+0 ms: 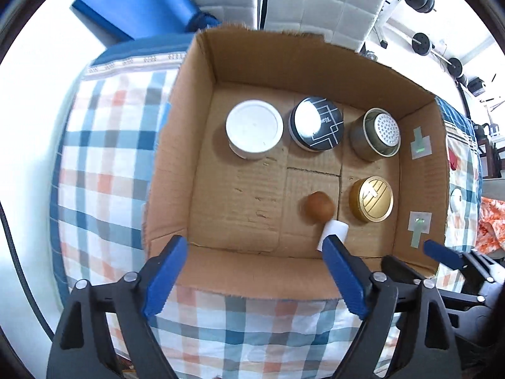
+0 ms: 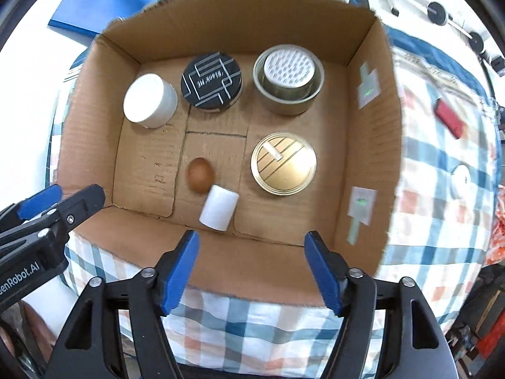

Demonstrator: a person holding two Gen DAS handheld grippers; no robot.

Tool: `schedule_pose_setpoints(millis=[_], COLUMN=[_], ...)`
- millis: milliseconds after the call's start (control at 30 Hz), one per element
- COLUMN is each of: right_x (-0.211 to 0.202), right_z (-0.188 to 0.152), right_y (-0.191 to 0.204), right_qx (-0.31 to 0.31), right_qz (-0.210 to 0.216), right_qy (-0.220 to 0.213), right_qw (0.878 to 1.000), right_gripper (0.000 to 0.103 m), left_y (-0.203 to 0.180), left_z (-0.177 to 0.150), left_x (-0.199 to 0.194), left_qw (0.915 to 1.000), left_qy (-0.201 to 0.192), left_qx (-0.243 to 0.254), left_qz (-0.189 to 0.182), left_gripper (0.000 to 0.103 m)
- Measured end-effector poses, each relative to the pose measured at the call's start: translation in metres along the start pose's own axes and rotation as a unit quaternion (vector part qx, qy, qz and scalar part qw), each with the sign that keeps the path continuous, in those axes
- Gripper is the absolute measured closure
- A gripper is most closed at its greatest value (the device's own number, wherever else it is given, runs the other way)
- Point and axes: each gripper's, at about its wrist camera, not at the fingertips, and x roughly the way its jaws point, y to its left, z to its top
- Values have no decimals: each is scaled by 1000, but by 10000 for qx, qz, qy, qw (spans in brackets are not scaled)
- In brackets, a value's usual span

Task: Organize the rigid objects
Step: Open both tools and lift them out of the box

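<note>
An open cardboard box (image 1: pixel 195 145) (image 2: pixel 104 120) lies on a checked cloth. Along its far side stand a white jar (image 1: pixel 254 129) (image 2: pixel 148 101), a black patterned tin (image 1: pixel 317 123) (image 2: pixel 211 80) and a grey tin with a dotted white insert (image 1: pixel 377 134) (image 2: pixel 288 79). Nearer sit a gold tin (image 1: pixel 372 199) (image 2: pixel 284 167), a brown egg (image 1: pixel 319 206) (image 2: pixel 199 174) and a small white cylinder (image 1: pixel 336 230) (image 2: pixel 219 207) on its side. My left gripper (image 1: pixel 252 278) and right gripper (image 2: pixel 252 268) hang open and empty above the box's near wall.
The checked cloth (image 1: pixel 104 164) (image 2: pixel 442 145) covers the table around the box. A red object (image 2: pixel 448 118) and a small white round thing (image 2: pixel 460 178) lie on the cloth right of the box. A blue folder (image 1: pixel 135 3) lies at the far left. Weights stand beyond.
</note>
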Motion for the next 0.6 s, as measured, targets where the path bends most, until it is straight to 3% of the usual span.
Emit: schedule_pose_setpoints(millis=[100,233,600], right_x=[-14,-29,-65], right_z=[-6,-15,-39], right_y=[1,-2,-19], right_qx=[-66,-113,-78], right_qz=[-35,-89,15], right_qy=[-152,-327,-593], right_qw=[9999,9994,9982], right_gripper=[10,1,0], left_y=[-2,-7,-24], left_z=[-5,-13,-32], left_x=[-12,-29,-76], left_qw=[9999,9996,9975], left_qy=[-87,-259,-696], left_qx=[51,96,71], left_qz=[-11,81,36], left_gripper=[3,1,1])
